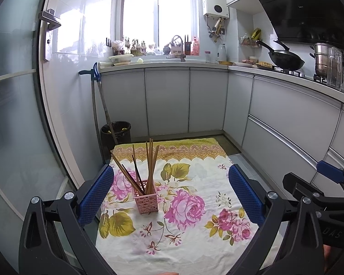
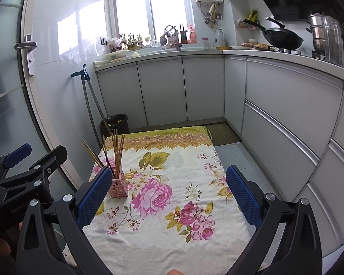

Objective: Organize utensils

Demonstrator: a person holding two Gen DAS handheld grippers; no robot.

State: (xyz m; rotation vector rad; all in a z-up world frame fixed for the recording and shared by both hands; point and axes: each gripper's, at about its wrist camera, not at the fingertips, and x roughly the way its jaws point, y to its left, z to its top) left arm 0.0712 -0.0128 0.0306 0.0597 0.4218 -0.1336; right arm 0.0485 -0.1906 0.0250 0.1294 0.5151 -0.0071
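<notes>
Both my tongs, left (image 1: 171, 194) and right (image 2: 169, 193), gape wide, holding nothing, above the floral tabletop (image 1: 195, 240). Pink holder (image 1: 145, 195) at 11 o'clock from left tongs, upright, chopsticks (image 1: 149, 162) standing inside. Trash bin (image 1: 116, 130) beyond.

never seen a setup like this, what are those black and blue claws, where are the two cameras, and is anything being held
The claws are hand-held grippers, one in each of a person's hands, with a camera riding on each, looking forward between its blue pads. One picture comes from the left gripper, the other from the right gripper. Both are wide open and hold nothing. Ahead lies a floral cloth over a low surface in a kitchen. On it stands a pink holder with chopsticks upright inside.
</notes>
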